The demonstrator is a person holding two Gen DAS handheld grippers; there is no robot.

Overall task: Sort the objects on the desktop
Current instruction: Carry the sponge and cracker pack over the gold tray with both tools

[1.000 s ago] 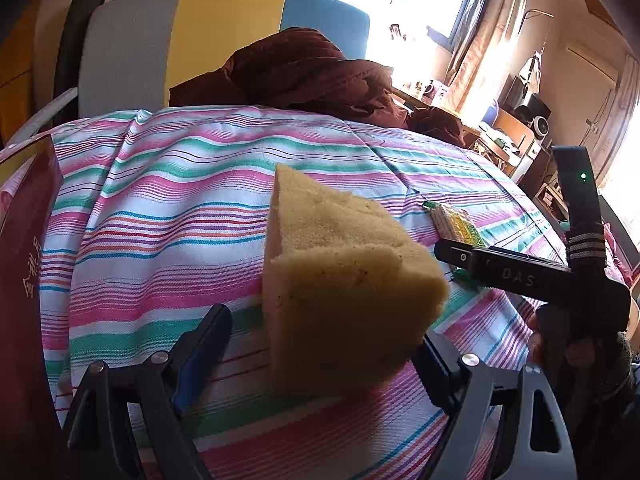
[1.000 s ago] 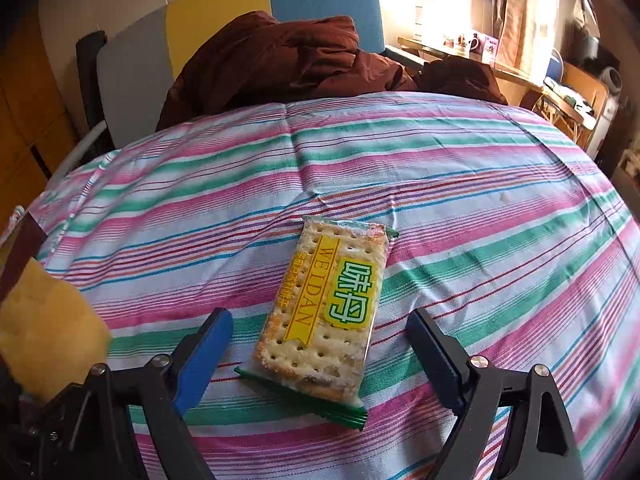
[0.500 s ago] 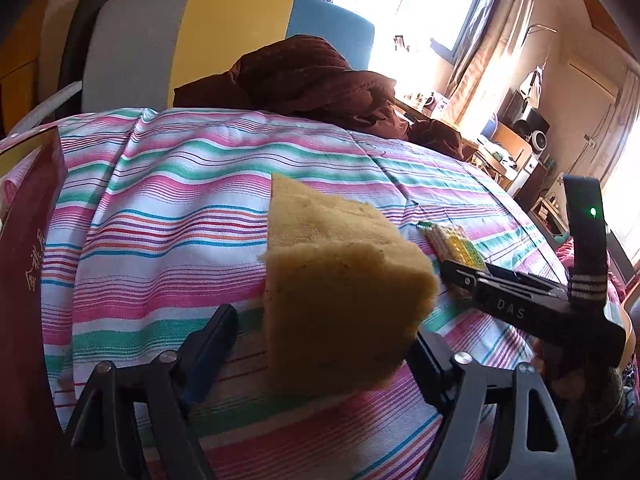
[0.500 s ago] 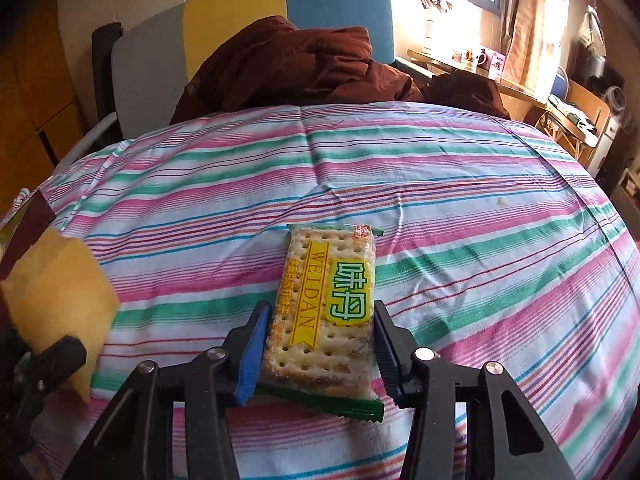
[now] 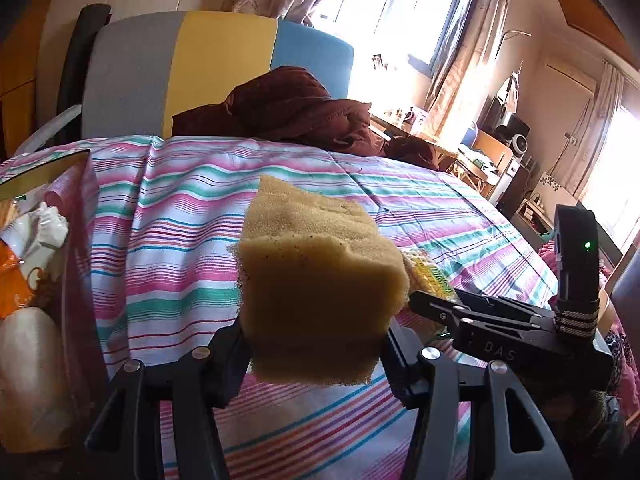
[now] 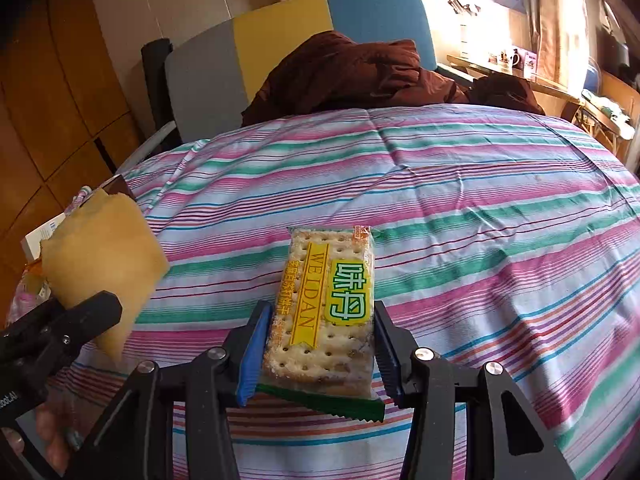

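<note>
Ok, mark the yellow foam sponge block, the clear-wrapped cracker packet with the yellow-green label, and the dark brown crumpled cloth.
yellow foam sponge block (image 5: 320,296), left wrist view, near face.
clear-wrapped cracker packet (image 6: 328,300), right wrist view, yellow label.
dark brown crumpled cloth (image 6: 352,76), right wrist view, middle folds.

yellow sponge (image 5: 320,292); yellow-green cracker pack (image 6: 326,308); pink-green striped cloth (image 6: 480,208).

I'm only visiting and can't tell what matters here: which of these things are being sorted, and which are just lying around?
Part of the job:
- yellow sponge, held in the left gripper
- cracker packet, held in the right gripper
- open box at left, already holding items

Just lying about:
- brown garment heaped by the headboard
- striped bedsheet
- cluttered desk by the window
</note>
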